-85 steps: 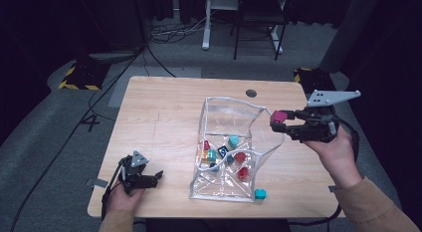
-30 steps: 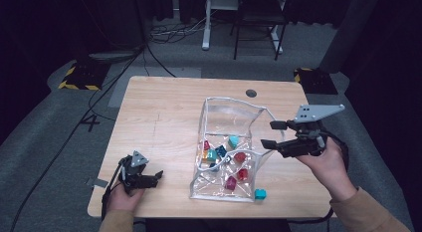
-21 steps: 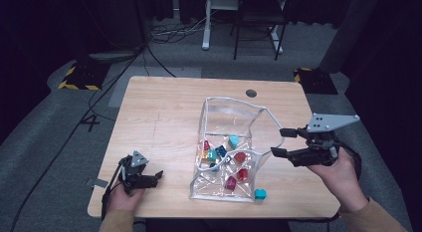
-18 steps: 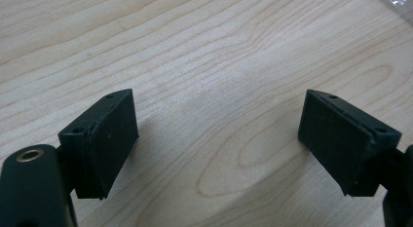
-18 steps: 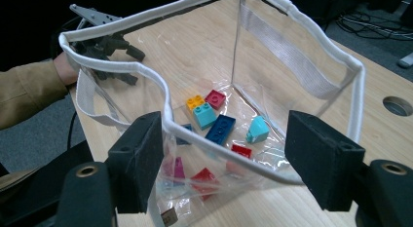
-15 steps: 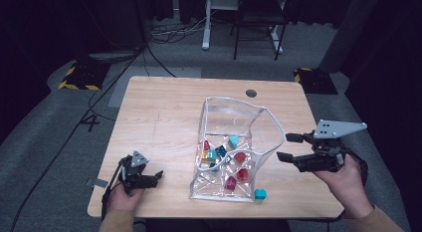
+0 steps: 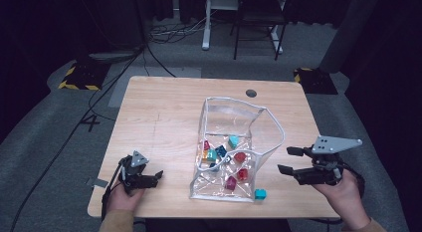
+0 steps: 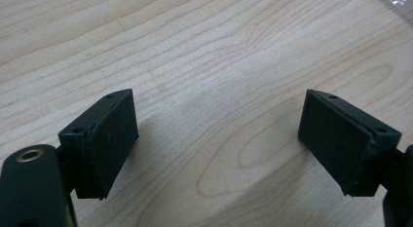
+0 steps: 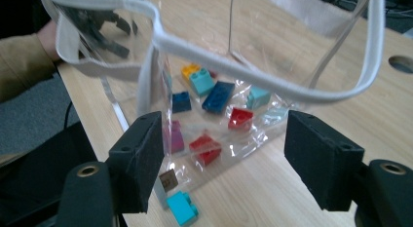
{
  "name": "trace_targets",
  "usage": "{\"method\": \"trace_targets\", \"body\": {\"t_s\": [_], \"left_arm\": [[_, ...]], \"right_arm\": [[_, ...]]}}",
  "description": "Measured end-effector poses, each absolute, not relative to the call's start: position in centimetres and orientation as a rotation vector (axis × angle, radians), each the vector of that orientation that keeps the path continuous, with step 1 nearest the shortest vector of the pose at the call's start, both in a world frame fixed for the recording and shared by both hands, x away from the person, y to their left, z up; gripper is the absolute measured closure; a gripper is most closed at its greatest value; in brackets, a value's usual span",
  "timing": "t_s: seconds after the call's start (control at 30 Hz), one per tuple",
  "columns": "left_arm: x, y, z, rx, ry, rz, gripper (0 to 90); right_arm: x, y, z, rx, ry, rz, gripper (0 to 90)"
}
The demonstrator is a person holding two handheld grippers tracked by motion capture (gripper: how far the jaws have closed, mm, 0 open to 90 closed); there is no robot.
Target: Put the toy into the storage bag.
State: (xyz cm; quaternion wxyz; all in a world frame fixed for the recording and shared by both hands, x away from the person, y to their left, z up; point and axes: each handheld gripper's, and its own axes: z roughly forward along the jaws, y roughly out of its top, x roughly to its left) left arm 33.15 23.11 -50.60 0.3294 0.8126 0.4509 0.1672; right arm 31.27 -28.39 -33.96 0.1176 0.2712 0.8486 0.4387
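The right gripper [image 7: 291,161] is hovering at the lower right of the high view, jaws spread wide and gripping nothing, just beside the clear bag [image 7: 271,123]. In the right gripper view the bag's white rim [image 9: 234,66] is arching across the upper frame, bricks [image 9: 218,96] lying inside, and a teal brick [image 9: 181,207] is sitting outside at bottom centre. The left gripper [image 7: 155,176] is resting wide at lower left on the table [image 7: 159,112].

The right gripper [image 7: 288,160], which earlier carried a magenta block above the clear bag [image 7: 234,142], now hangs empty, jaws apart, lower and off the bench's right edge; that block lies in the bag.
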Motion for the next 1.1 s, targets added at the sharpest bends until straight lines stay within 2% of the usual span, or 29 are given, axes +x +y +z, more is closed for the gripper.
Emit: {"method": "trace_targets", "body": {"t_s": [0.2,0.9,1.1], "left_arm": [[33.1,23.1,-50.6,2.126,1.180,0.437,14.8],[33.1,23.1,-50.6,2.126,1.180,0.438,14.8],[33.1,23.1,-50.6,2.126,1.180,0.438,14.8]], "right_arm": [[30.9,-28.0,-37.1,0.789,2.511,1.250,30.7],[30.7,-25.8,-45.0,0.800,2.677,1.116,30.5],[30.7,-25.0,-47.2,0.783,2.720,1.037,40.7]]}}
